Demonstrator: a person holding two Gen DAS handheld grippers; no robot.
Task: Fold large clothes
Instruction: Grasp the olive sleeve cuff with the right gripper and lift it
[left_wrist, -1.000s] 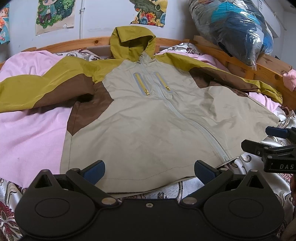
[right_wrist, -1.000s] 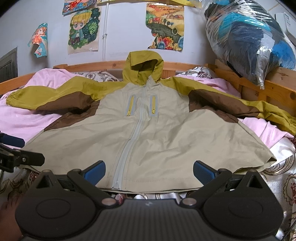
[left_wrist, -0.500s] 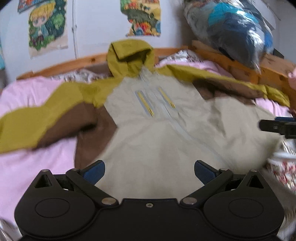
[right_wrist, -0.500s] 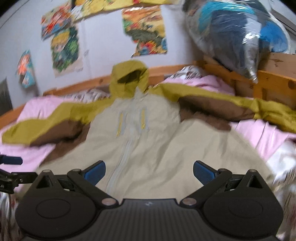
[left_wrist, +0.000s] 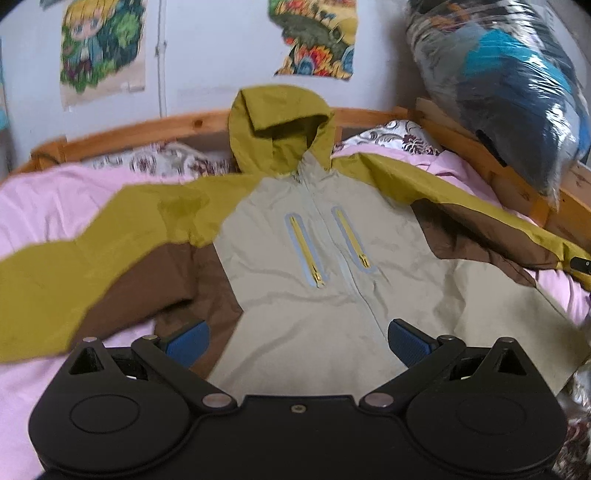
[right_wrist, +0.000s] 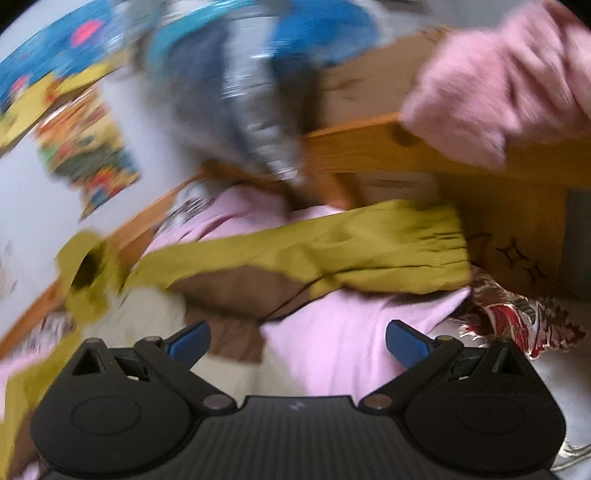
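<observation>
A hooded jacket (left_wrist: 332, 280), beige with brown and olive sleeves, lies front up and spread flat on the bed. My left gripper (left_wrist: 297, 341) is open and empty, above the jacket's lower front, near its left armpit. My right gripper (right_wrist: 297, 341) is open and empty, above the pink sheet (right_wrist: 351, 332) just short of the jacket's right sleeve (right_wrist: 351, 254), whose olive cuff (right_wrist: 443, 251) lies near the wooden bed rail. The right wrist view is motion blurred. A tip of the right gripper shows at the far right edge of the left wrist view (left_wrist: 581, 264).
A wooden bed frame (left_wrist: 147, 129) runs behind the jacket. A plastic bag of clothes (left_wrist: 498, 81) sits on the right rail. A pink cloth (right_wrist: 498, 85) hangs over the rail (right_wrist: 369, 147). Posters (left_wrist: 99, 51) hang on the wall. A patterned blanket (right_wrist: 517, 317) lies at the bed's right.
The left gripper has moved forward over the jacket's hem toward its chest. The right gripper has swung right and forward, from the hem toward the right sleeve and its cuff.
</observation>
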